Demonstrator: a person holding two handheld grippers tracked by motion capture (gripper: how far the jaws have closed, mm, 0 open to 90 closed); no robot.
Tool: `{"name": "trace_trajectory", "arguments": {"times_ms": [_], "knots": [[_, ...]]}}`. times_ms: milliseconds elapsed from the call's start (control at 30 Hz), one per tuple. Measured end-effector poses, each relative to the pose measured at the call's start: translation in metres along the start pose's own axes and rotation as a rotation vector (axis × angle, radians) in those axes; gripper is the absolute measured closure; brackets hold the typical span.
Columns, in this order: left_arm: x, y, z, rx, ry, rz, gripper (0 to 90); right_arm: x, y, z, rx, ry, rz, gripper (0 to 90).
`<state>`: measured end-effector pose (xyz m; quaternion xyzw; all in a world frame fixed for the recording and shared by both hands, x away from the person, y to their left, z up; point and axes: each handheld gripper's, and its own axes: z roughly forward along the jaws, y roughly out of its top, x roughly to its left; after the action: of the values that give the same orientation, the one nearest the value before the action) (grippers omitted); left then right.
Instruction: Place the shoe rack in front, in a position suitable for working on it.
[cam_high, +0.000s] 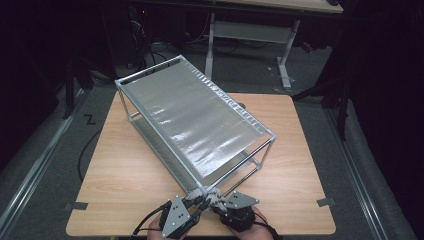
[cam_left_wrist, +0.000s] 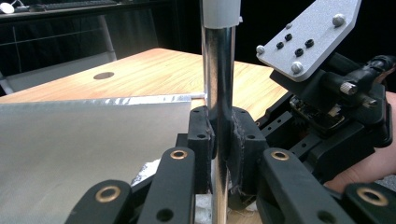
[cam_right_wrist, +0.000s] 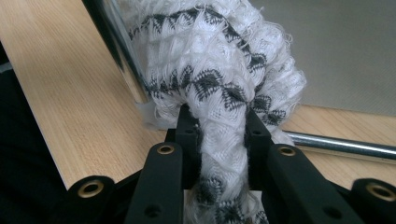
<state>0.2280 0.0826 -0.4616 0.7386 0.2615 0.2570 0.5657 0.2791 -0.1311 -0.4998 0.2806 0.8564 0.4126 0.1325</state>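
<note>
At the near edge of the wooden worktop (cam_high: 125, 180), the left hand-held gripper (cam_left_wrist: 219, 140) clamps the chrome corner post (cam_left_wrist: 219, 70) of a two-tier metal shelf rack (cam_high: 195, 115), while the right hand-held gripper (cam_right_wrist: 223, 135) pinches a white-and-grey knitted cloth (cam_right_wrist: 219, 60) bunched against that post.

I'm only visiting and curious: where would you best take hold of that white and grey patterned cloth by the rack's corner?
Grip the cloth at its gathered, rope-like end, coming from the table's near edge, as the right gripper does. That twisted part is narrow enough for the jaws, and the rack post blocks the far side.
</note>
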Motion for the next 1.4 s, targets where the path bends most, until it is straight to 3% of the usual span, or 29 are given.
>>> {"name": "trace_trajectory", "arguments": {"times_ms": [233, 667, 933, 1033, 1167, 1400], "knots": [[0.001, -0.001, -0.003, 0.0, -0.001, -0.006, 80.1, -0.016, -0.002, -0.003, 0.008, -0.071, 0.041, 74.3], [0.001, -0.001, -0.007, 0.003, -0.009, -0.005, 80.2, -0.084, -0.014, -0.017, 0.002, -0.255, 0.203, 73.9], [0.001, -0.002, -0.008, 0.003, -0.011, -0.001, 80.2, -0.115, -0.018, -0.024, -0.002, -0.359, 0.274, 73.7], [0.001, -0.002, -0.008, 0.003, -0.009, 0.003, 80.1, -0.12, -0.019, -0.025, -0.003, -0.368, 0.279, 73.6], [0.001, -0.002, -0.008, 0.002, -0.008, 0.002, 80.1, -0.118, -0.019, -0.024, 0.001, -0.331, 0.283, 73.7], [0.001, -0.002, -0.008, 0.002, -0.009, 0.003, 80.1, -0.1, -0.018, -0.02, 0.006, -0.262, 0.258, 73.7]]}}
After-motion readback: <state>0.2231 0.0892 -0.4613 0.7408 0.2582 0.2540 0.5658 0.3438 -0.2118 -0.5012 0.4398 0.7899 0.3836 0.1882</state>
